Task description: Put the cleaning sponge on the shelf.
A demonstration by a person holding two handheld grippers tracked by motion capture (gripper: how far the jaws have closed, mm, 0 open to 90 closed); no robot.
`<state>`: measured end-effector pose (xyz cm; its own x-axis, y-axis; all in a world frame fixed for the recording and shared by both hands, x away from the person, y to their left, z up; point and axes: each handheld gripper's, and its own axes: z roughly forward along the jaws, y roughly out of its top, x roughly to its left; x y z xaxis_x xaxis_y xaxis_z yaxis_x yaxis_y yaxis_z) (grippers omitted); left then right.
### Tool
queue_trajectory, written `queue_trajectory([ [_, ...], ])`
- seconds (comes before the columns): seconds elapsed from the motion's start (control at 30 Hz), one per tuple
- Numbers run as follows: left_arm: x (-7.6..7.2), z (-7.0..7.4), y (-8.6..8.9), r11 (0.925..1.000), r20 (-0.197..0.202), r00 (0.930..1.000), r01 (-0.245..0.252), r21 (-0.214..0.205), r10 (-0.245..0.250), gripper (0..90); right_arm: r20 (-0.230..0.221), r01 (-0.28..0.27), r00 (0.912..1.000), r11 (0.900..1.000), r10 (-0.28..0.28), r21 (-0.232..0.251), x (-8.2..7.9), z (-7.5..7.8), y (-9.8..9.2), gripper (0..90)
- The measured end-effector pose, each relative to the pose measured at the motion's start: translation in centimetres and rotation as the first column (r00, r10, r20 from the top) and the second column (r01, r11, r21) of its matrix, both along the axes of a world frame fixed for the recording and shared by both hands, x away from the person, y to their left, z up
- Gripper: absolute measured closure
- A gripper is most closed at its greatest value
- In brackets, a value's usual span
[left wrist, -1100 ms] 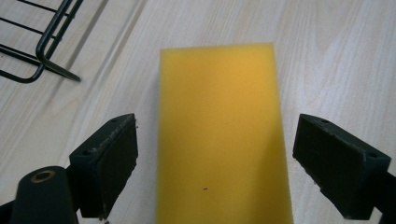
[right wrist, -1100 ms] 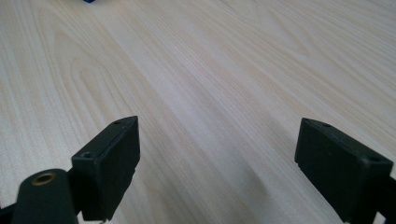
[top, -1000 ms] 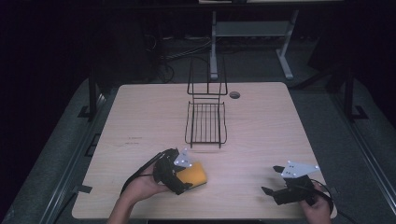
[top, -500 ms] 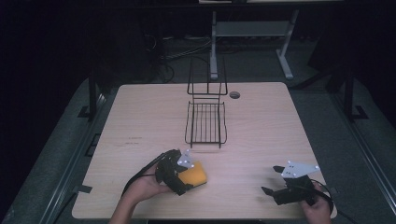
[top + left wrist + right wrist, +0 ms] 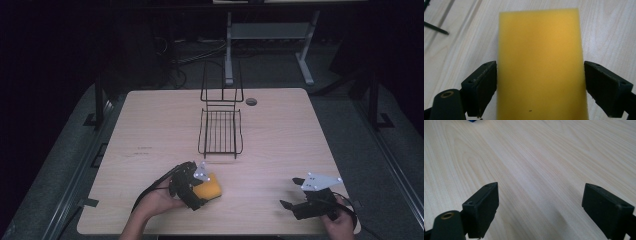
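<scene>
A yellow sponge [image 5: 210, 188] lies flat on the wooden table [image 5: 300, 135] near its front edge, left of centre. My left gripper [image 5: 203, 191] reaches over it from the left. In the left gripper view the sponge [image 5: 540, 50] spans the whole gap, and the left gripper [image 5: 540, 75] is open, one jaw at each long side of the sponge at full spread. My right gripper [image 5: 290, 193] rests low at the front right, held by a hand. In its own view the right gripper [image 5: 540, 195] is open over bare wood.
A black wire rack [image 5: 220, 132] with an upright back stands at the table's middle, towards the far side. A round cable hole [image 5: 251, 101] sits just behind it. A small blue thing [image 5: 472, 120] peeks in at the top edge of the right gripper view.
</scene>
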<state>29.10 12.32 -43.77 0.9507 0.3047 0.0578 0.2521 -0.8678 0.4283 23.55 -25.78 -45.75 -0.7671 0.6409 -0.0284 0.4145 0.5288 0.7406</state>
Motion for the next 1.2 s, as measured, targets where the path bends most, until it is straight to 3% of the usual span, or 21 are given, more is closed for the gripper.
queue_trajectory([
  [0.4,0.23,-0.21,-0.23,1.0000,0.001,1.0000,-0.007,0.007,0.007,14.0,0.005,-0.002,1.0000,1.0000,0.002,-0.002,0.01,0.01,-0.07,13.8],
  [0.8,0.41,-0.54,-0.42,0.9999,-0.024,0.9997,-0.010,0.004,0.010,14.5,0.008,-0.005,1.0000,1.0000,0.005,-0.003,0.01,0.00,-0.08,13.8],
  [0.9,0.42,-0.47,-0.37,1.0000,-0.029,0.9996,-0.004,0.000,0.004,19.5,0.006,-0.004,1.0000,1.0000,0.004,-0.003,0.02,0.00,-0.10,13.8],
  [1.2,0.51,-0.56,-0.38,1.0000,-0.038,0.9993,-0.005,0.003,0.005,20.1,0.004,-0.006,1.0000,1.0000,0.006,-0.001,-0.03,0.00,0.04,13.8],
])
